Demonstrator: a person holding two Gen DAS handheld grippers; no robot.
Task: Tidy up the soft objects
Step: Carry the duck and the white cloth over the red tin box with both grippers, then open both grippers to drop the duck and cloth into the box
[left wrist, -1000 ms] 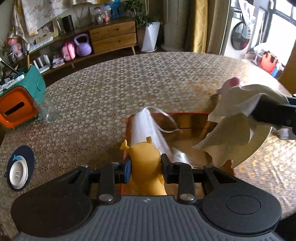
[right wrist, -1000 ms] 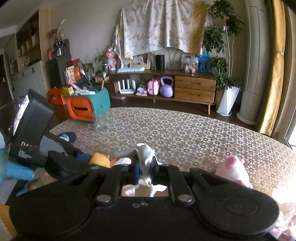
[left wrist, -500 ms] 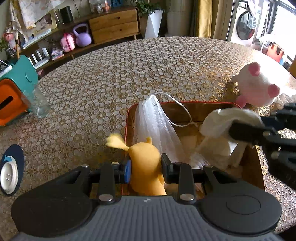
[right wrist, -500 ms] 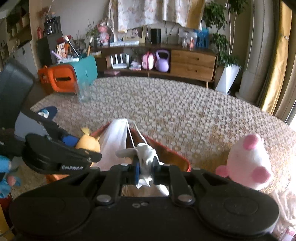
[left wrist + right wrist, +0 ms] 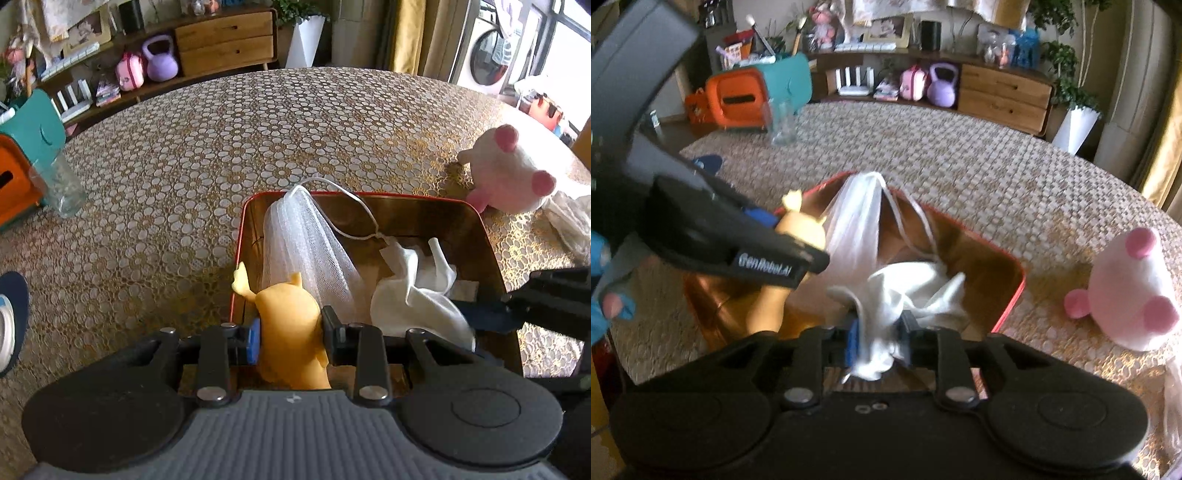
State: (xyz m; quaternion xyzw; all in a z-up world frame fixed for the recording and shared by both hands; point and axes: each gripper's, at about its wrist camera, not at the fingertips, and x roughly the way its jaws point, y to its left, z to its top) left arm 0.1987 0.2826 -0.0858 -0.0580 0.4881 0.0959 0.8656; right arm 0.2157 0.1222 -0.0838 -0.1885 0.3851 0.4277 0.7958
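A red-rimmed box (image 5: 480, 229) (image 5: 1015, 288) sits on the table. A white mesh bag (image 5: 306, 251) (image 5: 857, 221) leans inside it at the left. My left gripper (image 5: 290, 332) is shut on a yellow soft toy (image 5: 288, 314) (image 5: 801, 229) at the box's near left edge. My right gripper (image 5: 877, 339) is shut on a white cloth (image 5: 908, 284) (image 5: 413, 291), which hangs down into the box. A pink and white plush (image 5: 506, 170) (image 5: 1130, 295) lies on the table right of the box.
A drinking glass (image 5: 59, 184) (image 5: 781, 123) and an orange and teal box (image 5: 18, 155) (image 5: 753, 96) stand at the table's far left. A white lacy cloth (image 5: 569, 221) lies beside the plush. A dark coaster (image 5: 11, 321) is at the left edge.
My right gripper has lowered the white cloth from above the table down into the box. My left gripper still holds the yellow toy at the box's edge.
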